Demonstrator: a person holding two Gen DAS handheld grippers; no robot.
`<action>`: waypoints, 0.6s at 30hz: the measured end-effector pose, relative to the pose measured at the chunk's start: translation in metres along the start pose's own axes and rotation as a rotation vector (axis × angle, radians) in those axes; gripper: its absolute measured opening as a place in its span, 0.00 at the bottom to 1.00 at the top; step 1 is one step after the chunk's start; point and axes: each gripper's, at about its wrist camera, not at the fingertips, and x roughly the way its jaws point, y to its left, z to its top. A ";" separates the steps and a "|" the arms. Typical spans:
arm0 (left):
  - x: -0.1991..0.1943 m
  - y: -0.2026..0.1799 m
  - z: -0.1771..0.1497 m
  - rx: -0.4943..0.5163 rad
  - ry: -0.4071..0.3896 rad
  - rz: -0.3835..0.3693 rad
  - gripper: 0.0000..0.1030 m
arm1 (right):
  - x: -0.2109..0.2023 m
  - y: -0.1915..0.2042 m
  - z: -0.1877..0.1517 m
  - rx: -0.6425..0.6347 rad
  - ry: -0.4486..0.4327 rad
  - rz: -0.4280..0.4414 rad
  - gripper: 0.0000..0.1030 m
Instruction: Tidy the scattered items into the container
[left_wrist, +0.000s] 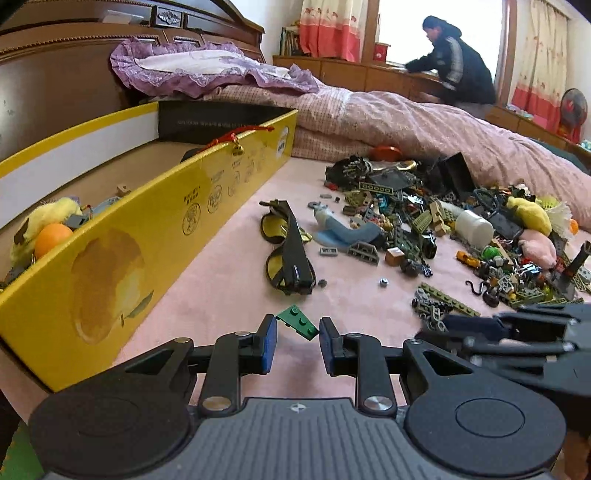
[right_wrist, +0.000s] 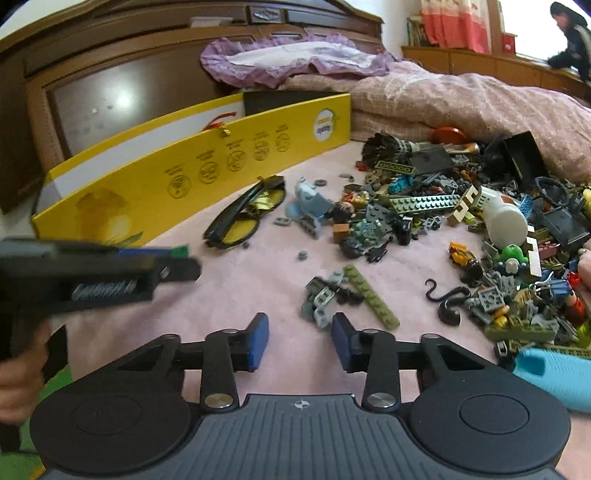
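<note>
The left wrist view shows the left gripper (left_wrist: 297, 341) pinching a small green brick (left_wrist: 298, 320) between its blue pads (left_wrist: 270, 341). The brick is a flat, wedge-shaped plate with little studs on top. It is held by two of its corners and sits tilted, up off the pink bed cover (left_wrist: 229, 280). It looks hard, very light and a bit slippery, so I think a gentle squeeze is enough. A corner grip like this could let it twist or pop out. Holding it across its flat sides would be safer.

The yellow box (left_wrist: 159, 229) is just to the left of the gripper. It is open on top, and a fuzzy yellow toy (left_wrist: 44, 221) and an orange ball (left_wrist: 51, 238) already lie inside.

The right gripper (right_wrist: 300, 341) is open about halfway and holds nothing. It hovers near a small clump of grey bricks (right_wrist: 321, 299) and a long olive plate (right_wrist: 371, 297), not touching them.

Farther right lies the big pile of bricks (right_wrist: 461, 221). Glasses with yellow lenses (right_wrist: 243, 214) lie between the box and the pile. They look easy to break, so grab them by the thick black frame.
</note>
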 end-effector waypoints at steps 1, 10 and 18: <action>0.000 -0.001 -0.001 0.004 0.004 -0.004 0.26 | 0.001 -0.001 0.001 -0.001 -0.001 -0.009 0.19; 0.005 -0.014 -0.006 0.077 0.035 -0.031 0.31 | -0.020 -0.005 0.001 -0.122 0.087 0.095 0.15; 0.008 -0.018 -0.004 0.160 0.032 0.002 0.46 | -0.029 -0.003 -0.002 -0.189 0.137 0.091 0.28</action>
